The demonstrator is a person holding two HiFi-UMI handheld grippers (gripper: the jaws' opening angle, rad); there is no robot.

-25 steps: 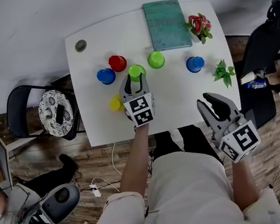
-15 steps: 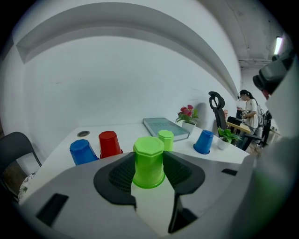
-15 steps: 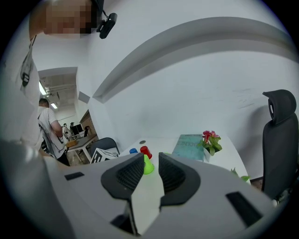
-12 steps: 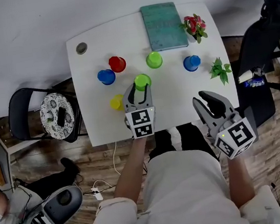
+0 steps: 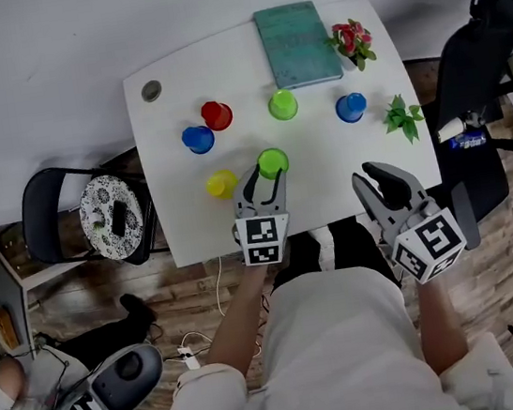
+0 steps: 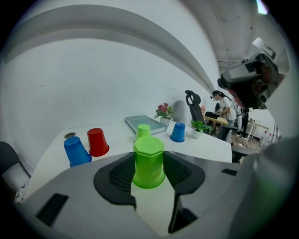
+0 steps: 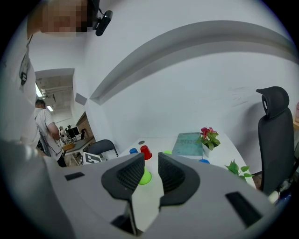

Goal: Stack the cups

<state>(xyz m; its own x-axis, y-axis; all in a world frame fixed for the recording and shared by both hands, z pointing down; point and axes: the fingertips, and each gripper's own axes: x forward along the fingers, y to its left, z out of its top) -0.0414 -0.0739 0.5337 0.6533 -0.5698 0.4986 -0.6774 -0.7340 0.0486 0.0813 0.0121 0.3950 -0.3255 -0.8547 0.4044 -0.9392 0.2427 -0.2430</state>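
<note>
Head view: left gripper (image 5: 266, 177) clamped on an inverted green cup (image 5: 272, 161) near the white table's (image 5: 346, 168) front edge, right of the yellow cup (image 5: 221, 184). Right gripper (image 5: 377, 176) at the table's front right corner, well apart from the cups.

Left gripper view: both pads press the green cup's sides. Red cup (image 6: 97, 141) and second green cup (image 6: 143, 131) stand beyond.

Right gripper view: jaws slightly parted, gripping nothing.

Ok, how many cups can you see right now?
6. Red cup and left blue cup at far left, yellow cup nearer, far green cup in the middle, right blue cup at right, held green cup in the left gripper. None looks hidden.
</note>
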